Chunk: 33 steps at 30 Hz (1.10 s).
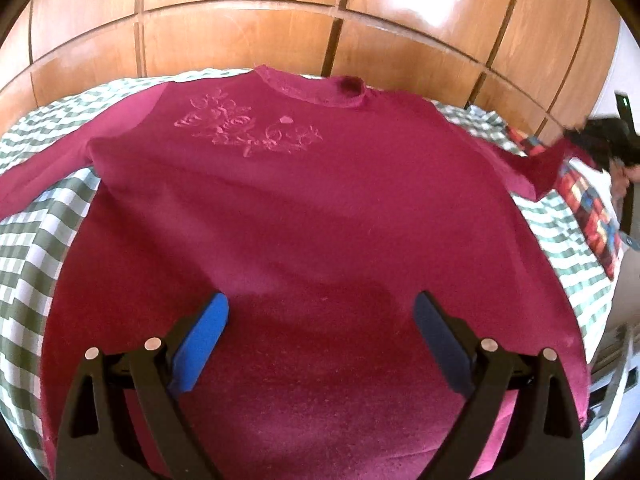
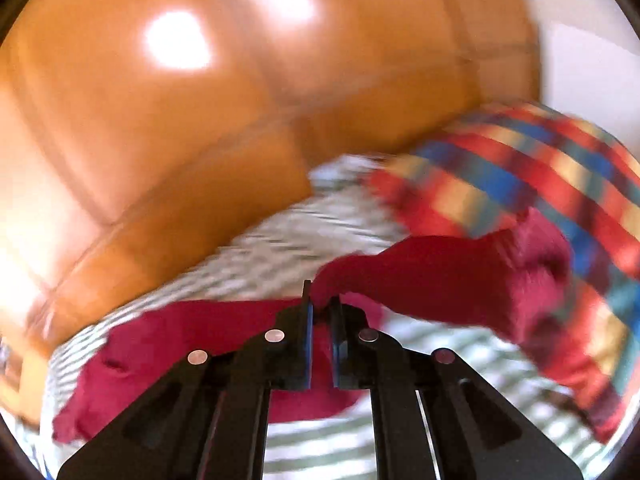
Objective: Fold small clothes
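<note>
A dark red sweater (image 1: 304, 208) with raised flower embroidery on the chest lies flat, collar far from me, on a green-and-white checked cover (image 1: 24, 264). My left gripper (image 1: 320, 312) hovers open over its lower body, blue pads wide apart and nothing between them. The sweater's right sleeve (image 1: 548, 160) is lifted off the cover at the right edge, where the right gripper (image 1: 600, 136) shows as a dark blur. In the blurred right wrist view my right gripper (image 2: 322, 304) is shut on the red sleeve (image 2: 440, 280), which hangs from the pads.
A glossy wooden panelled wall (image 1: 280, 12) rises behind the bed. A multicoloured plaid cloth (image 2: 520, 184) lies on the cover to the right of the sweater. The cover's edges drop away at left and right.
</note>
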Each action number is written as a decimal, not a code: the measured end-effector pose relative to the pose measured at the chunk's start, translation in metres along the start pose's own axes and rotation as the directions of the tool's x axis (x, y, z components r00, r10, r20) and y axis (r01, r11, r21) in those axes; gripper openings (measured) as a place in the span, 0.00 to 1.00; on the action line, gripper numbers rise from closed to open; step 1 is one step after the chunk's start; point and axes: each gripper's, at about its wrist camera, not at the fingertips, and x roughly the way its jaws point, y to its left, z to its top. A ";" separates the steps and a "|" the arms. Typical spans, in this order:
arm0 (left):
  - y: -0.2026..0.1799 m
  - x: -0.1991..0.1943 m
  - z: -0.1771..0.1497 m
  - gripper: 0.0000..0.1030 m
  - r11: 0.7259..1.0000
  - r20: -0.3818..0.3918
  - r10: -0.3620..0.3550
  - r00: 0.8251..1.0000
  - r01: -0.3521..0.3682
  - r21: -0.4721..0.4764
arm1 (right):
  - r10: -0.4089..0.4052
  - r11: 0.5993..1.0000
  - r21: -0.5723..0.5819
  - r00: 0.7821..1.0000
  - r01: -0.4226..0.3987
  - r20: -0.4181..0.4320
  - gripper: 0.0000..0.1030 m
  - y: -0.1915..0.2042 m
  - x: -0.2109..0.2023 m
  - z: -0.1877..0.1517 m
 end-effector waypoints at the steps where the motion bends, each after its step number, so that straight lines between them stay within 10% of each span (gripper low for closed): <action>1: 0.003 -0.002 0.001 0.90 1.000 0.003 -0.006 1.000 0.007 -0.014 | 0.053 0.998 -0.039 0.999 -0.053 -0.007 0.06 0.029 0.005 0.000; 9: 0.035 -0.018 0.016 0.87 0.994 0.055 0.005 0.998 0.000 -0.105 | 0.315 0.892 -0.270 0.927 -0.362 -0.203 0.06 0.233 0.056 -0.055; 14: 0.052 -0.023 0.034 0.82 0.993 0.081 0.031 0.996 -0.021 -0.117 | 0.377 0.818 -0.319 0.864 -0.479 -0.333 0.16 0.293 0.068 -0.103; 17: 0.061 -0.020 0.048 0.75 0.992 0.091 0.040 0.995 -0.029 -0.124 | 0.392 0.831 -0.285 0.867 -0.478 -0.308 0.60 0.276 0.062 -0.106; 33: 0.108 0.066 0.137 0.75 0.968 0.016 0.102 0.995 -0.096 -0.232 | 0.132 0.977 -0.135 0.963 -0.166 -0.236 0.62 0.057 0.028 -0.123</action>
